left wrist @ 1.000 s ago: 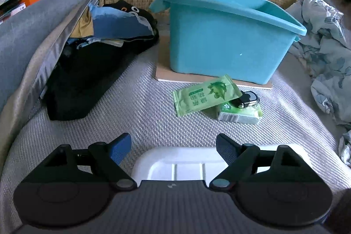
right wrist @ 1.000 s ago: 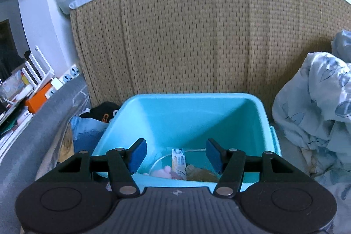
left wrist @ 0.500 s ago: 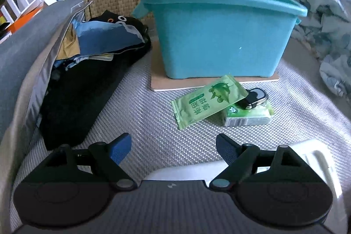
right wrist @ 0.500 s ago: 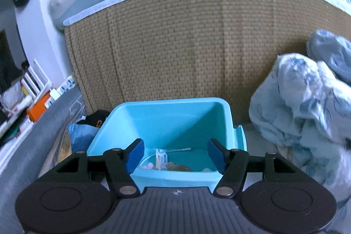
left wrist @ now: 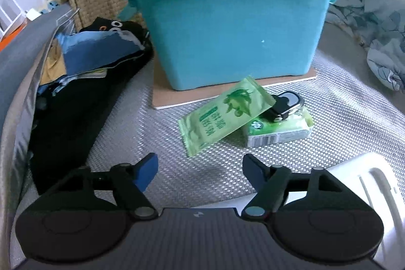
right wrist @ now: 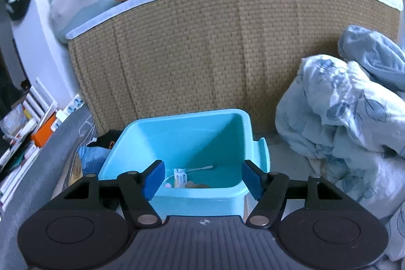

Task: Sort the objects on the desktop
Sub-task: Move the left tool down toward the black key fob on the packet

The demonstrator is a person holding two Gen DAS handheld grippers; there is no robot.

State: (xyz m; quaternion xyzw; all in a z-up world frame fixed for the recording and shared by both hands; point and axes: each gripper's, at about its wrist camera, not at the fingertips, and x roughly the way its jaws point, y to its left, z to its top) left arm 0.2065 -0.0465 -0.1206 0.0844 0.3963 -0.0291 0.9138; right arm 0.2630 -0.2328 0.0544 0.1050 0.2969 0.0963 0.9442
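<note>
- Since the green sachet (left wrist: pixel 225 115) lies propped on the tissue pack (left wrist: pixel 278 130) just in front of the blue bin (left wrist: pixel 227 37), it's the top thing to take: light, thin, crinkly film, probably slippery.
- Best hold looks like its free near corner or long edges; a flat squeeze mid-body may slide.
- Key fob (left wrist: pixel 286 105) rests on the tissue pack, its end tucked under the sachet; hard, small, could roll off if the sachet drags.
- Tissue pack: soft, squashy, grip across the short sides.
- Left gripper (left wrist: pixel 200 166): jaws closing, nothing between them, short of the sachet.
- Right gripper (right wrist: pixel 202 176): jaws apart, empty, above the bin (right wrist: pixel 182 199), which holds a few small items.
</note>
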